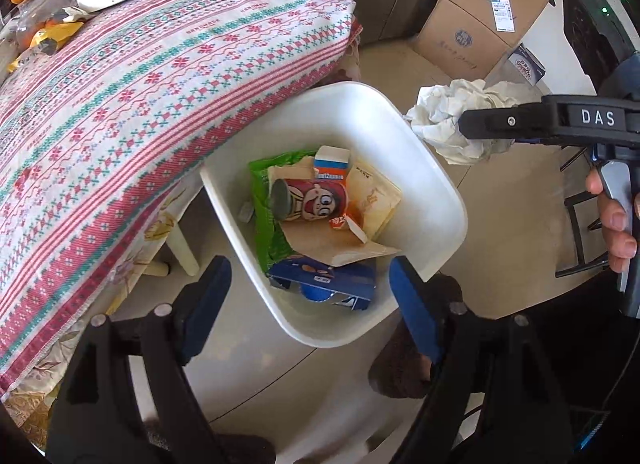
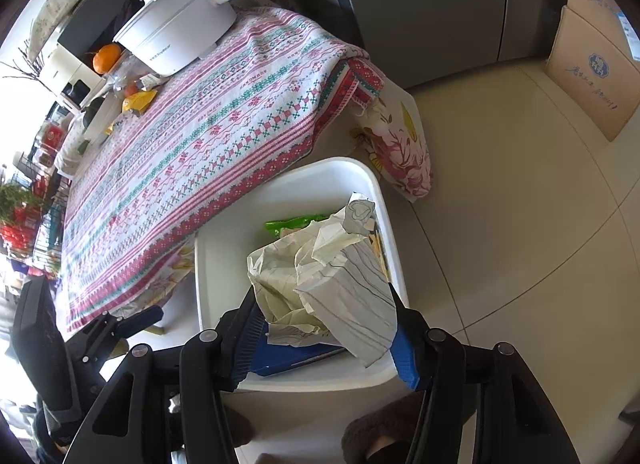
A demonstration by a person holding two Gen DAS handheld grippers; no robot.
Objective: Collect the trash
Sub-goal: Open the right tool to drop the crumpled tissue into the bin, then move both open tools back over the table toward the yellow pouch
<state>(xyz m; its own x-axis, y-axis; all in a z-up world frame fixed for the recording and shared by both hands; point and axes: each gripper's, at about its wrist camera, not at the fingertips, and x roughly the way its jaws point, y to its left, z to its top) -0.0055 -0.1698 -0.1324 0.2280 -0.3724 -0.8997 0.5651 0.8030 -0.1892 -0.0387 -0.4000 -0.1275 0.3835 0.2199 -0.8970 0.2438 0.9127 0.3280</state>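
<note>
A white bin [image 1: 436, 184] stands on the floor by the table. It holds a green wrapper [image 1: 266, 232], a red cartoon can [image 1: 308, 200], a blue box [image 1: 324, 280] and brown paper. My left gripper [image 1: 310, 300] is open and empty over the bin's near edge. My right gripper [image 2: 324, 332] is shut on a crumpled white paper [image 2: 336, 280] and holds it above the bin [image 2: 224, 264]. In the left wrist view the paper [image 1: 448, 120] hangs at the bin's right rim, held by the right gripper [image 1: 480, 124].
The table with a patterned cloth [image 1: 140, 84] overhangs the bin's left side and carries a white pot [image 2: 180, 32], oranges and yellow wrappers [image 1: 56, 36]. Cardboard boxes [image 1: 480, 16] stand on the tiled floor at the back right. A brown slipper [image 1: 404, 368] is by the bin.
</note>
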